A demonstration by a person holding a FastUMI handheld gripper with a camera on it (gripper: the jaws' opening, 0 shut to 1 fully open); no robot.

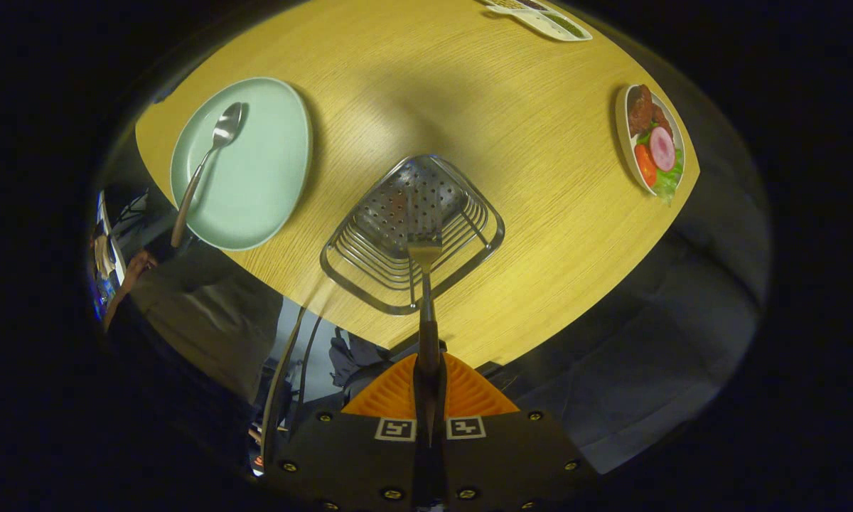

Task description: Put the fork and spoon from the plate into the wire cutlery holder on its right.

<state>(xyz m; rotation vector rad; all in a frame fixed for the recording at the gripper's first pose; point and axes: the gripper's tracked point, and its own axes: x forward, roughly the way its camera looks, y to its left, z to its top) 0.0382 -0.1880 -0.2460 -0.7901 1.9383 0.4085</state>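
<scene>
My gripper (pixel 428 370) is shut on the handle of a metal fork (pixel 424 259). The fork points straight ahead, and its tines hang over the open top of the wire cutlery holder (pixel 412 231), which has a perforated metal bottom. The holder stands on the wooden table just beyond my fingers. To the holder's left lies a pale green plate (pixel 270 171) with a metal spoon (pixel 202 167) on it; the spoon's handle sticks out over the plate's near rim and the table edge.
A small plate of food (pixel 652 141) sits on the table far to the right of the holder. A flat white object (pixel 544 18) lies at the table's far side. A person in a grey top (pixel 199 313) stands by the table's near-left edge.
</scene>
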